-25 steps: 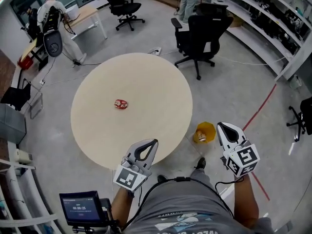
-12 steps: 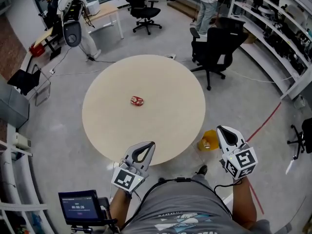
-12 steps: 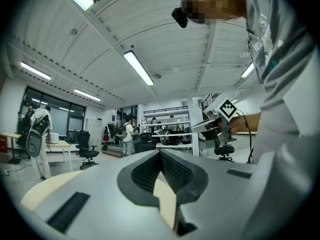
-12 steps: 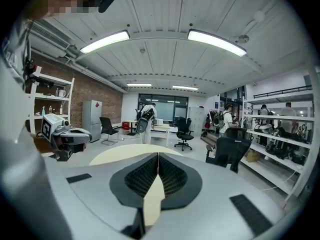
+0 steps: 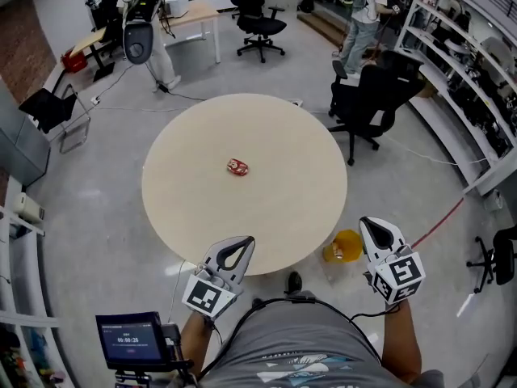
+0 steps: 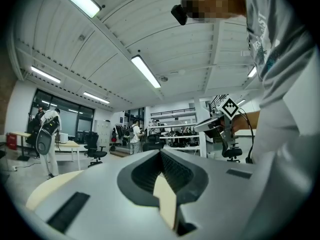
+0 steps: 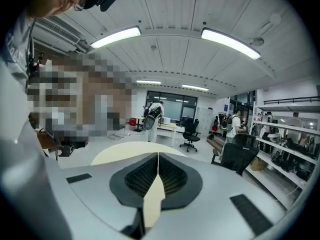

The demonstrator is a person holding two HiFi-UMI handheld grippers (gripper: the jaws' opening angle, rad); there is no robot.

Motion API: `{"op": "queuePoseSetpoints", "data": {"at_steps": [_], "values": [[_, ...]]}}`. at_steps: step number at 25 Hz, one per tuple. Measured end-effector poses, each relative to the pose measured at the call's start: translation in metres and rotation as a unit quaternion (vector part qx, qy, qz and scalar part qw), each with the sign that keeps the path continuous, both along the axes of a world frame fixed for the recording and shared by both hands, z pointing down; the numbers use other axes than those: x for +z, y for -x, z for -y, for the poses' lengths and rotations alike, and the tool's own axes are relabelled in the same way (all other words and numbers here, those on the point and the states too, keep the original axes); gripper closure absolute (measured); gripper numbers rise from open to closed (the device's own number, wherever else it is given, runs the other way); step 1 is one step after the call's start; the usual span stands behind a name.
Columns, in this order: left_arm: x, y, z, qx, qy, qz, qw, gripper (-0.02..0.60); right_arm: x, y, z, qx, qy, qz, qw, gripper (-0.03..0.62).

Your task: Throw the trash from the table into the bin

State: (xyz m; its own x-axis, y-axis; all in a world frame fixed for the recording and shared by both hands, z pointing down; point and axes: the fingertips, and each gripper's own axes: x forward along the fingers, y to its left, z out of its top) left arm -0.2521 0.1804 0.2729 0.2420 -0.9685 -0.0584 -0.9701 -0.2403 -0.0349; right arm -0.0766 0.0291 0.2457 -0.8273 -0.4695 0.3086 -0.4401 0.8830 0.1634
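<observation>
A small red crumpled piece of trash [image 5: 237,166] lies near the middle of the round beige table [image 5: 186,208]. On the floor just off the table's near right edge stands a yellow bin [image 5: 343,246] with something inside. My left gripper [image 5: 245,242] hovers over the table's near edge, shut and empty, well short of the trash. Beside the bin, out over the floor, my right gripper [image 5: 370,223] is also shut and empty. The left gripper view shows the left gripper [image 6: 161,152] closed, and the right gripper view shows the right gripper [image 7: 158,155] closed with the table [image 7: 125,153] beyond it.
A black office chair [image 5: 367,95] stands at the table's far right. Shelving [image 5: 468,63] runs along the right wall. Desks, another chair [image 5: 260,24] and people stand at the back. A red line [image 5: 440,217] crosses the floor. A small screen [image 5: 129,339] sits at the lower left.
The table and the trash have slid right in the head view and the bin has sunk lower as the person shifts. Both grippers stay shut and empty.
</observation>
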Motion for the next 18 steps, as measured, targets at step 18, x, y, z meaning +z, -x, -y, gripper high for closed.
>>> {"op": "queuePoseSetpoints", "data": {"at_steps": [18], "values": [[0.024, 0.127, 0.017, -0.183, 0.063, -0.017, 0.9810, 0.540, 0.046, 0.226, 0.052, -0.231, 0.073, 0.002, 0.970, 0.582]]}}
